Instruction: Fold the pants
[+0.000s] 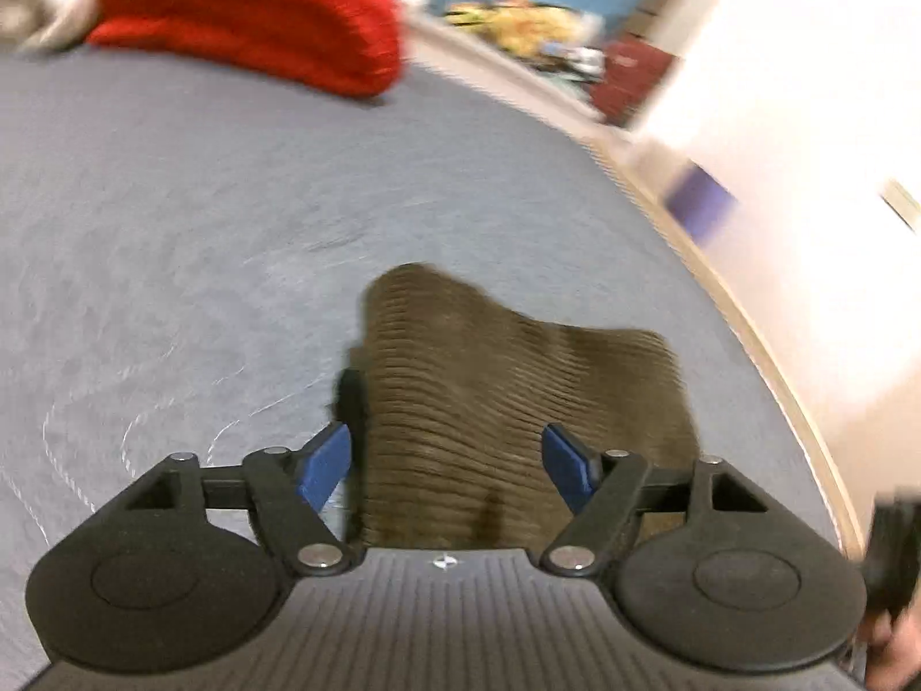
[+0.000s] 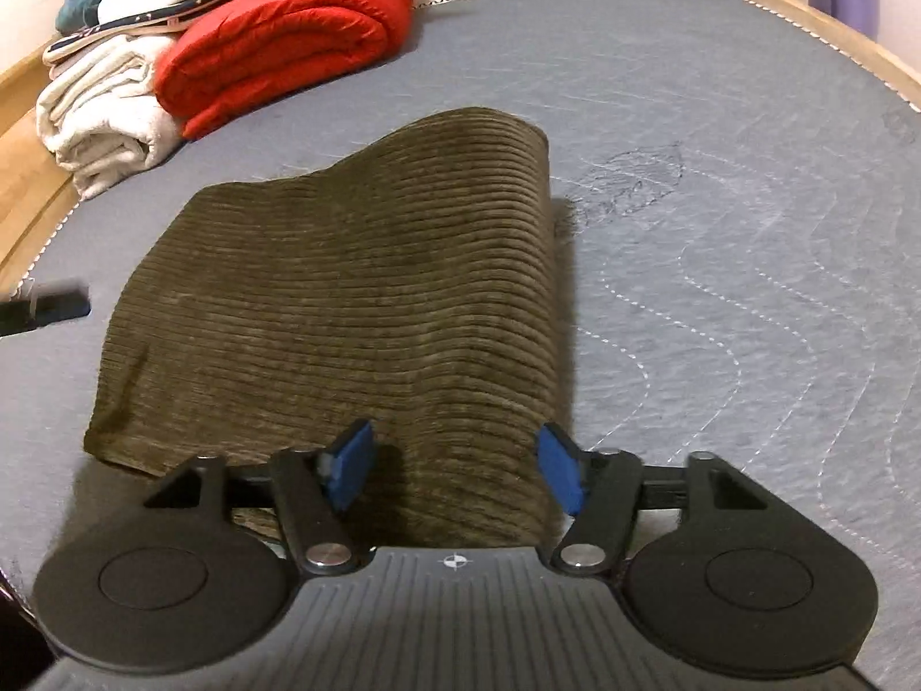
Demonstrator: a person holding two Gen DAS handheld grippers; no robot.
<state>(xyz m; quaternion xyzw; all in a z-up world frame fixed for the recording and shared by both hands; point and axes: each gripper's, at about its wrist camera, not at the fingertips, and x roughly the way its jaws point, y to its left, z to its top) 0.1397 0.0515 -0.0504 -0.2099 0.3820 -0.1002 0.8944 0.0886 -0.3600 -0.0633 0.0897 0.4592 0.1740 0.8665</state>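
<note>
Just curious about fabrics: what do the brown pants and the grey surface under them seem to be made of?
The pants look like olive-brown corduroy: soft, matte, with even raised ribs running across. The grey surface seems a quilted fabric cover, matte, with wavy lines of pale stitching; the exact fibre cannot be told.

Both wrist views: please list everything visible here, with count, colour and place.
Corduroy pants: one, olive-brown, folded on the mattress, under both grippers.
Mattress: one, grey quilted, fills both views.
Red blanket: one, rolled, far left corner.
White towels: one stack, left of the blanket.
Wooden bed frame: light wood, around the mattress.
Left gripper: black, blue pads, open over the pants.
Right gripper: black, blue pads, open over the pants.
</note>
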